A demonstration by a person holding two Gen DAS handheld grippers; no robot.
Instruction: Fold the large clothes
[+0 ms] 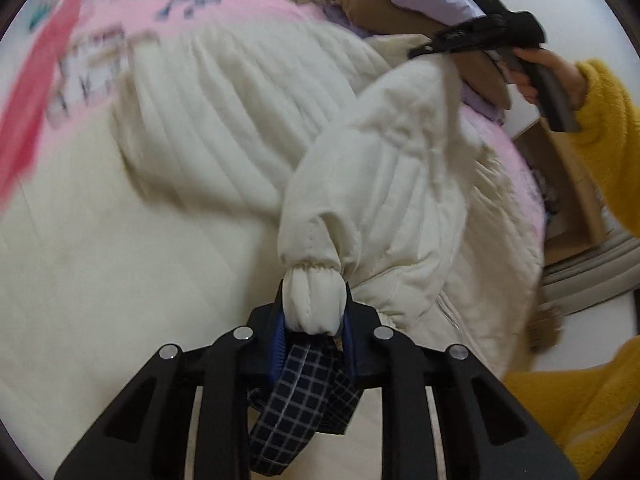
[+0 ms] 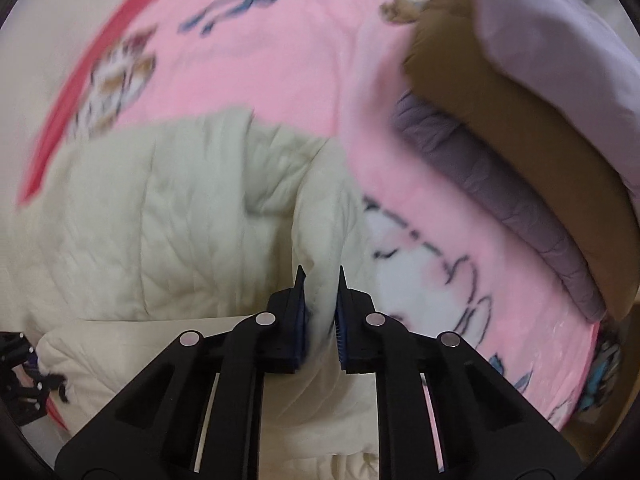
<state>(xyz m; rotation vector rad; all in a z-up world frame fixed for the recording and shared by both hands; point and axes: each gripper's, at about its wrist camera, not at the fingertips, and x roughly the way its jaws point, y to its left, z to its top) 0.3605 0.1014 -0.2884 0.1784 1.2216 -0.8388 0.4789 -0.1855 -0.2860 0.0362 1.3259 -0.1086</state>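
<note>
Gripping: my left gripper (image 1: pixel 314 312) is closed on the cuff (image 1: pixel 314 304) of the white jacket (image 1: pixel 224 120).
Right gripper (image 2: pixel 320 300): pinching a jacket fold.
Jacket: lying on the pink blanket (image 2: pixel 280 60).
Progress: I judge early; sleeve not yet laid over, body unfolded.

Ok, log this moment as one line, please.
left tool: shut on sleeve cuff | right tool: shut on cream jacket fold | surface: pink blanket

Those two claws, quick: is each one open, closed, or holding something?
Left claw: closed on the white jacket's cuff.
Right claw: closed on a fold of the white jacket.
</note>
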